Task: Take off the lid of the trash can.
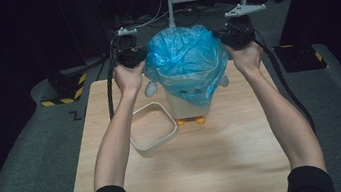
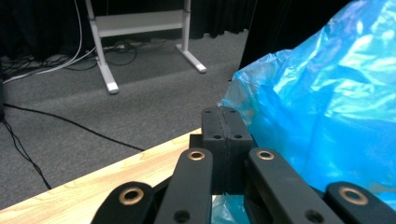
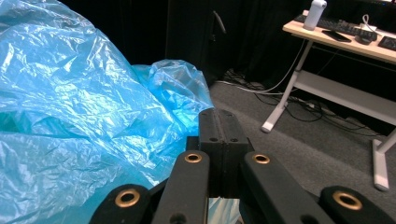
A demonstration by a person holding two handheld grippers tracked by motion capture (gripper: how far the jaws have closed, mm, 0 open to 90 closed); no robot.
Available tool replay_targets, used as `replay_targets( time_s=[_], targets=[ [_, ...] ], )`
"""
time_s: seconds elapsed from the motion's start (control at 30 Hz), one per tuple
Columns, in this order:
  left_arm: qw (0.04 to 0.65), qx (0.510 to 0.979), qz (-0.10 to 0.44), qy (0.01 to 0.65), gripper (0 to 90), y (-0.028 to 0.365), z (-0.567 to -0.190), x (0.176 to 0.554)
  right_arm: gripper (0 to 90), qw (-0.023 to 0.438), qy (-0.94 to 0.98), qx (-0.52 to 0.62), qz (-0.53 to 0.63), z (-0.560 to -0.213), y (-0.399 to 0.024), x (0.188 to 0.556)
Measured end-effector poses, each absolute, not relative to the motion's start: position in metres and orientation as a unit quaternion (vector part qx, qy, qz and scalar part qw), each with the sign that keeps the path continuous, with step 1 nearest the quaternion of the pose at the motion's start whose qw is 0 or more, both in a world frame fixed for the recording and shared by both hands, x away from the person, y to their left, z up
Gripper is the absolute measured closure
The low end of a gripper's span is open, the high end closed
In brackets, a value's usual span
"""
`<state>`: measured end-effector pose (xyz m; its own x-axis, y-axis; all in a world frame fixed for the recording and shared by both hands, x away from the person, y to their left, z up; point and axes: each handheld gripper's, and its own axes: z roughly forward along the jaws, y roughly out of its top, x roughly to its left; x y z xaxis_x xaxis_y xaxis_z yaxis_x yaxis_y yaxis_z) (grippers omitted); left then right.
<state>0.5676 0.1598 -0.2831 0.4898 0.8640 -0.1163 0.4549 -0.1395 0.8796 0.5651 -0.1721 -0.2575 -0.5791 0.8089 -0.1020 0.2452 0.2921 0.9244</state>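
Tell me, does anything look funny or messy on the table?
A little. The blue bag sits puffed up and crumpled over the small white bin instead of lying smooth round its rim. The left gripper and right gripper, jaws together, flank it. A white frame lies loose on the table. Nothing looks spilled or broken.

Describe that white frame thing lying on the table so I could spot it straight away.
Start at the wooden table and find the small bin draped with a blue plastic bag. Just in front of it, by the person's left forearm, lies the white ring: a flat, open, rounded-square frame, the only low hollow thing there.
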Motion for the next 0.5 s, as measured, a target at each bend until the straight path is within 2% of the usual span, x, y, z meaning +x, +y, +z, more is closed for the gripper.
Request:
replay_targets(
  time_s=[0.37, 0.43, 0.5],
  targets=[
    [0.464, 0.731, 0.204, 0.457, 89.7, 0.155, -0.292, 0.573, 90.0, 0.29, 0.753, 0.361, 0.468, -0.263, -0.166, 0.574],
    [0.472, 0.728, 0.212, 0.45, 87.9, 0.157, -0.289, 0.567, 90.0, 0.29, 0.754, 0.357, 0.469, -0.262, -0.165, 0.571],
    [0.477, 0.728, 0.216, 0.443, 82.3, 0.159, -0.286, 0.561, 90.0, 0.291, 0.756, 0.352, 0.469, -0.26, -0.165, 0.567]
  ],
)
